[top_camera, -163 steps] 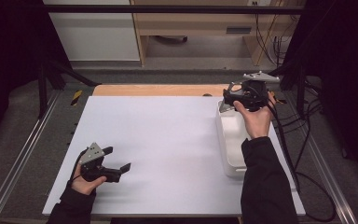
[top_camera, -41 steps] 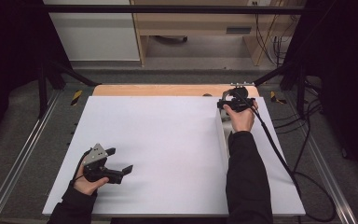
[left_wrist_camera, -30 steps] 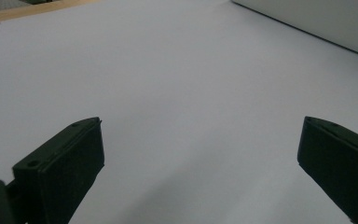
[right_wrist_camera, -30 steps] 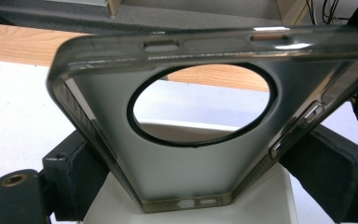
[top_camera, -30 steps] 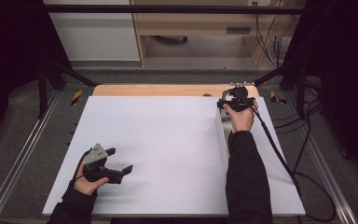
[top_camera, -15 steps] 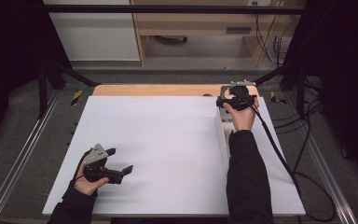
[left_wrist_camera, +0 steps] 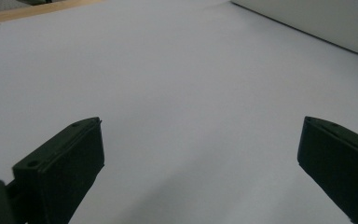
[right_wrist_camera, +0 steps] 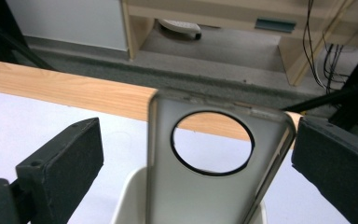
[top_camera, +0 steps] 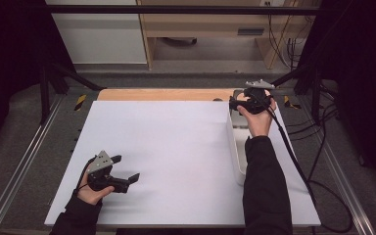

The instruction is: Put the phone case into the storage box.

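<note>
Since earlier, right tongs point(top_camera: 235, 104) shifted from above the white tray point(top_camera: 235, 147) to its far end. Open there around an upright grey plate with round hole point(right_wrist_camera: 213, 172). Left tongs point(top_camera: 126, 169) open, empty, low over near-left bench point(top_camera: 176, 147).

Wht tray point(top_camera: 236, 147), blk grippers point(top_camera: 111, 172)

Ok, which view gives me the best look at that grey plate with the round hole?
The right gripper view: the grey plate with the round hole stands upright between the right tool's open jaws, rising from the white tray. In the high view the hand and tool cover that spot. The left gripper view catches a corner of the tray.
</note>
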